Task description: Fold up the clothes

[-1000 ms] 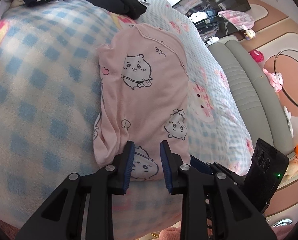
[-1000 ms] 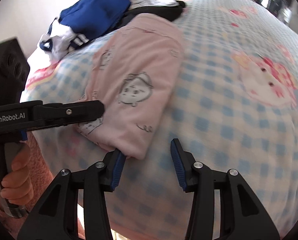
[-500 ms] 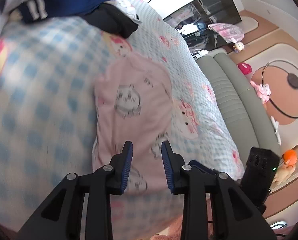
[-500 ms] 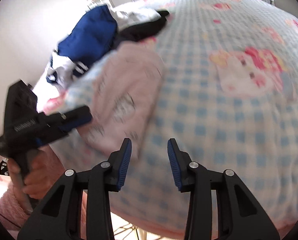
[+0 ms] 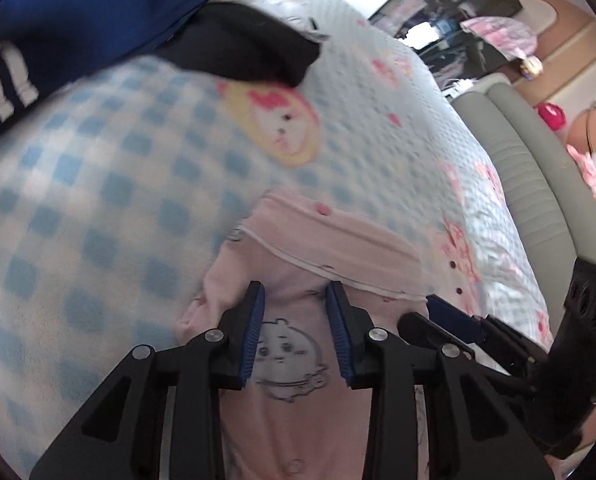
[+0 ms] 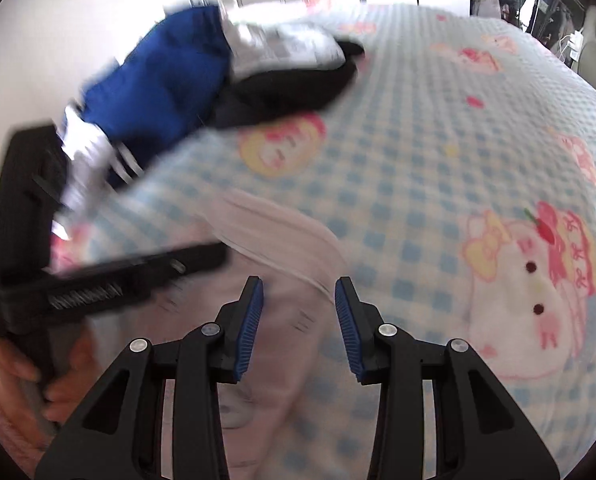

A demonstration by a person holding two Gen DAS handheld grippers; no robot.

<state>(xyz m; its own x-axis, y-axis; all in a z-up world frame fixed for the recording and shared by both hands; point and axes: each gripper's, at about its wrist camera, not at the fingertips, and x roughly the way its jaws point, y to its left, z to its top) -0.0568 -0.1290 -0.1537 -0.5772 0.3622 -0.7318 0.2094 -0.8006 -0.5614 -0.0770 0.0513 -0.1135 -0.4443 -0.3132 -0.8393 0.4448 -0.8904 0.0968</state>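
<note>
Starting on my left, the pile of unfolded laundry sits at the far side of the bed (image 5: 98, 184): a blue garment (image 5: 98, 12) with white stripes and a black garment (image 5: 250, 52) lapping over its edge, both well apart from what I'm working on. Coming across, my left hand-held gripper (image 5: 296, 334) hangs over the pink pajama piece (image 5: 317, 248), jaws closing but still apart, nothing pinched between the blue pads; the printed cartoon face shows plainly in the gap. The pink piece lies flat on the checked blanket, already doubled over, its piped edge running across just beyond my fingertips. It looks light, thin and floppy to me, a soft knit that will sag and slide on the fleecy blanket if I lift one corner alone. Further right, my right hand-held gripper (image 6: 299, 324) hovers over the same garment's right margin, jaws partly open, empty as well. I judge the best hold is at the near corners, one per gripper, pinching all layers together so the fold stays stacked.
</note>
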